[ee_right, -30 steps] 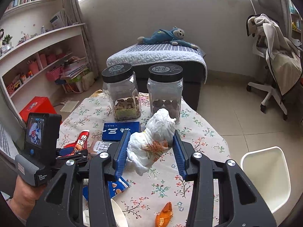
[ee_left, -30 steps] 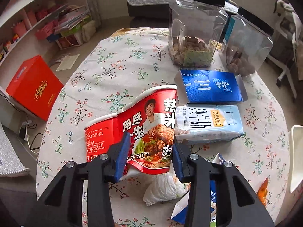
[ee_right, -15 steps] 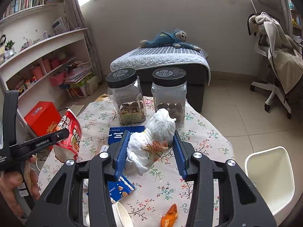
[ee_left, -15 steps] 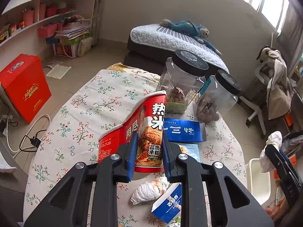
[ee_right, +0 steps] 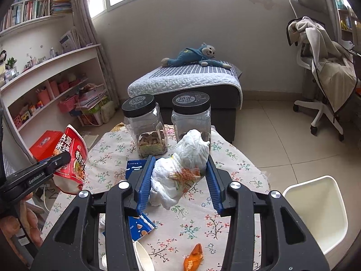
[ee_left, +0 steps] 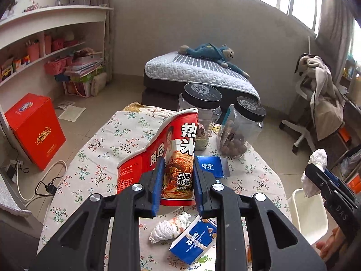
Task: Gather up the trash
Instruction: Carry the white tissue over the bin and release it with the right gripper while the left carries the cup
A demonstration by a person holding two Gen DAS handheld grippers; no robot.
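Note:
My left gripper is shut on a crushed red instant-noodle cup and holds it above the floral table. The cup also shows in the right wrist view. My right gripper is shut on a crumpled white tissue wad, raised over the table; the wad also shows in the left wrist view. A white bin stands on the floor right of the table, also in the left wrist view. Another tissue wad, a blue biscuit box and an orange peel lie on the table.
Two clear jars with black lids stand at the table's far side, with a blue carton before them. A red box and shelves are on the left, a bed behind, an office chair at the right.
My left gripper has closed on the noodle cup and lifted it off the table, tilting upward. My right gripper holds the tissue wad nearly still.

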